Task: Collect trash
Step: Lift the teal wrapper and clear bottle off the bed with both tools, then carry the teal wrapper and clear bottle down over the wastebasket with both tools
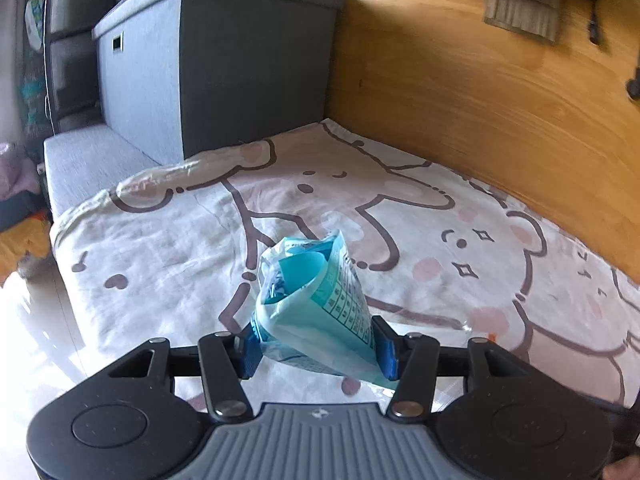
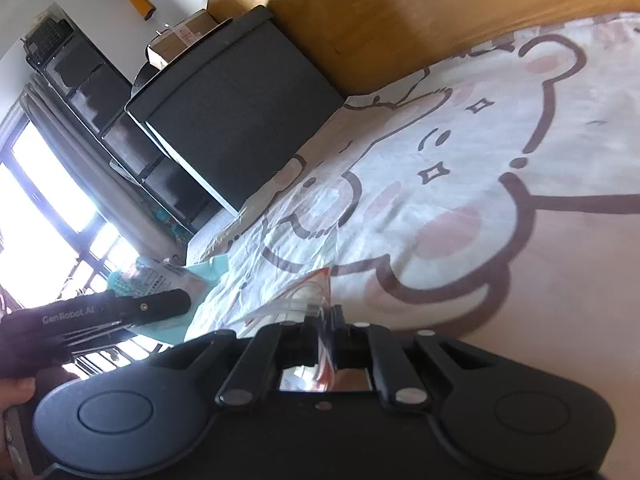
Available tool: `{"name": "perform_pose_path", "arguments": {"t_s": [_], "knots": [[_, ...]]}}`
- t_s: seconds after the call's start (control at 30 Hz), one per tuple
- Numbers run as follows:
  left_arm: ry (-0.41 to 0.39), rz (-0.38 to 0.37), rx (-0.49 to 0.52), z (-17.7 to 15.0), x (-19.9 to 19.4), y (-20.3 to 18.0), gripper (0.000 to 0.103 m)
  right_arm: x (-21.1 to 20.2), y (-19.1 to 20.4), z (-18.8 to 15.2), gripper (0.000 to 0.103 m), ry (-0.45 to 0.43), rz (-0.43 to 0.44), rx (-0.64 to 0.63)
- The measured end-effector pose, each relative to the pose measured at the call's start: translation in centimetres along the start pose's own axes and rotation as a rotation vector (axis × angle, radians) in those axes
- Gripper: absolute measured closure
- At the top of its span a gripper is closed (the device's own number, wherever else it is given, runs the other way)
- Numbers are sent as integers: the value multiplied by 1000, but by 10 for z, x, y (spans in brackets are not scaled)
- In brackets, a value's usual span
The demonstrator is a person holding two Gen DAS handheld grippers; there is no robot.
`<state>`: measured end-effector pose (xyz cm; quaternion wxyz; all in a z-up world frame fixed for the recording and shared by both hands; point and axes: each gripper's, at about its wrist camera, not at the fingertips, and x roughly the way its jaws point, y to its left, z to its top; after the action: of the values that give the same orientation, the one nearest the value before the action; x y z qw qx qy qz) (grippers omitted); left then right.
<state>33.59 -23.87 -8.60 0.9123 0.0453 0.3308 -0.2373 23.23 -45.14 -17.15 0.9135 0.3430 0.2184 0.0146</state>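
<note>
Crinkled teal-and-white plastic snack packet (image 1: 316, 312) sits clamped between the blue pads of the left gripper (image 1: 318, 350), held above the white bedsheet printed with brown-outlined bears (image 1: 160, 248). It looks light, thin and floppy, probably empty, so a squeeze across its folded lower body should hold it, though the glossy film could slip if it sags. In the right wrist view, the right gripper (image 2: 326, 326) is clenched on a clear plastic wrapper with red print (image 2: 304, 292), a limp, nearly weightless sheet pinched at one edge and trailing onto the sheet. That view alone shows the wrapper, the left tool from the side and a window; the left view alone shows the packet's open mouth. Farther off stand a dark grey fabric storage box (image 1: 224, 64) and a wooden headboard (image 1: 480, 100)
</note>
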Motion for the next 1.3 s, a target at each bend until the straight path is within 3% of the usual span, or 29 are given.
{"name": "perform_pose_path", "arguments": {"t_s": [0.27,0.63,0.93,1.3], "knots": [[-33,26,41,-22,-49,-11,48,-49,35,2,98,-23,-80,-152],[-84,13,-13,-48,-114,-5,48,-100,84,-3,98,-46,-107,-312],[-114,26,-62,-70,-152,9,48,-111,115,-22,98,-17,-134,-382],[-112,50,-186,-109,-177,51,48,-103,153,-51,98,34,-140,-460]]}}
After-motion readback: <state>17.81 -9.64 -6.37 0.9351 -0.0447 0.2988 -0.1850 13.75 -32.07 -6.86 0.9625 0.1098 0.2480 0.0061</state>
